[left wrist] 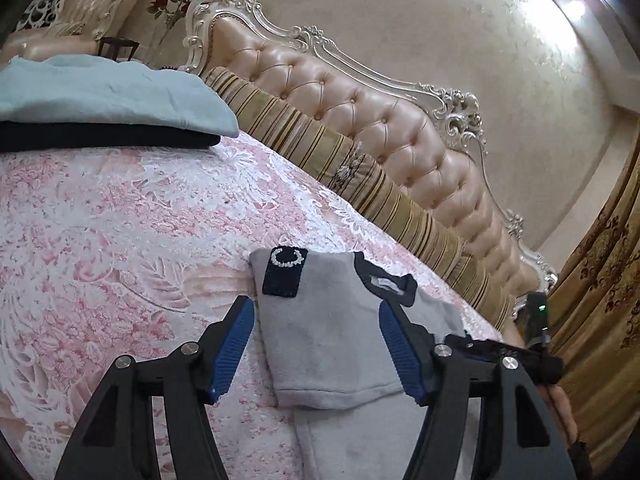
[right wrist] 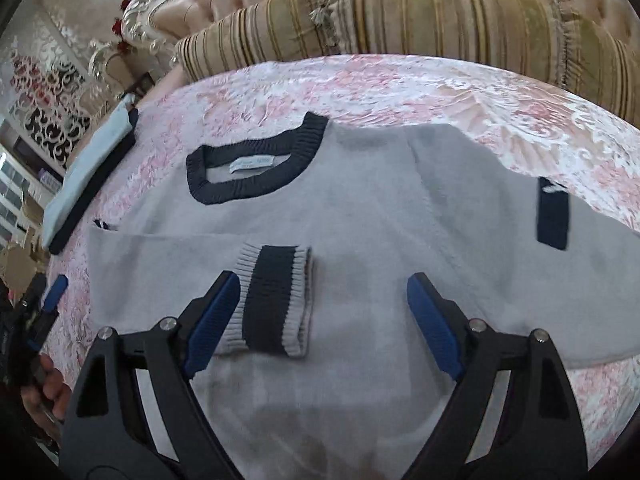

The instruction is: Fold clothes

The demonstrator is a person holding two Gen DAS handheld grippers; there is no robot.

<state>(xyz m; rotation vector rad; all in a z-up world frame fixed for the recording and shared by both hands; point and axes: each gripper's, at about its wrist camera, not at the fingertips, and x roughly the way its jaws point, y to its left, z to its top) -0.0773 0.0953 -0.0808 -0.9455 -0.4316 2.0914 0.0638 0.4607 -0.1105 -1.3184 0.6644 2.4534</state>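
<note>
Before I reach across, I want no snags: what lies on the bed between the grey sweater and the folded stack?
Only bare pink bedspread between sweater and stack, seen in the right wrist view.

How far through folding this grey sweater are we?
Done: two folded garments are stacked at the bed's far side, and the grey sweater's one sleeve lies across its body, striped cuff on top. In hand: nothing; left tool and right tool are open above it. Left: the other sleeve and body folds.

sweater (right wrist: 360,216) flat on bedspread (right wrist: 400,88), folded stack (right wrist: 88,184) to its left, bolster (right wrist: 400,20) behind
</note>
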